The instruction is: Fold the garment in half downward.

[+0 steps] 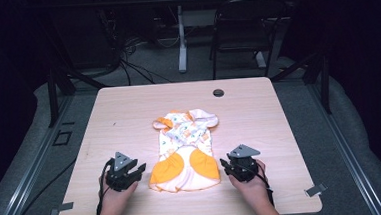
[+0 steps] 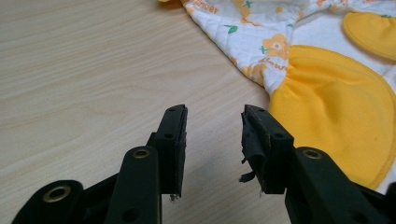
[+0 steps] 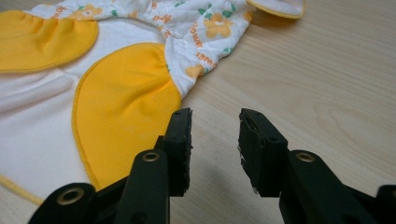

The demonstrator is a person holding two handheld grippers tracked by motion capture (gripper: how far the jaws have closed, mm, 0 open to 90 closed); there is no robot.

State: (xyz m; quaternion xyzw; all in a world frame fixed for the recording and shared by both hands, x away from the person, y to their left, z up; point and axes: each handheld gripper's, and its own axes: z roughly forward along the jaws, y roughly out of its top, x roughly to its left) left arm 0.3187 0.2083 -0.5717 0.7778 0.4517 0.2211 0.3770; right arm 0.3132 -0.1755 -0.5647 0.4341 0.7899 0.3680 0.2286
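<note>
Orange-and-white baby suit [image 1: 185,153] lies mid-frame on the desk [image 1: 259,118]. Left hand-held gripper [image 1: 132,173] and right hand-held gripper [image 1: 230,166] wait open, empty, beside it; next, pinch its bottom edge.

Black hand-held gripper [image 1: 138,169] with grey three-cornered plate, brass-ringed holes

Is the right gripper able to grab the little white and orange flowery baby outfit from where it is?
Probably yes. The right gripper sits open just beside the white and orange flowery baby outfit lying flat on the wooden table, with only bare tabletop between its jaws and the nearest orange patch.
</note>
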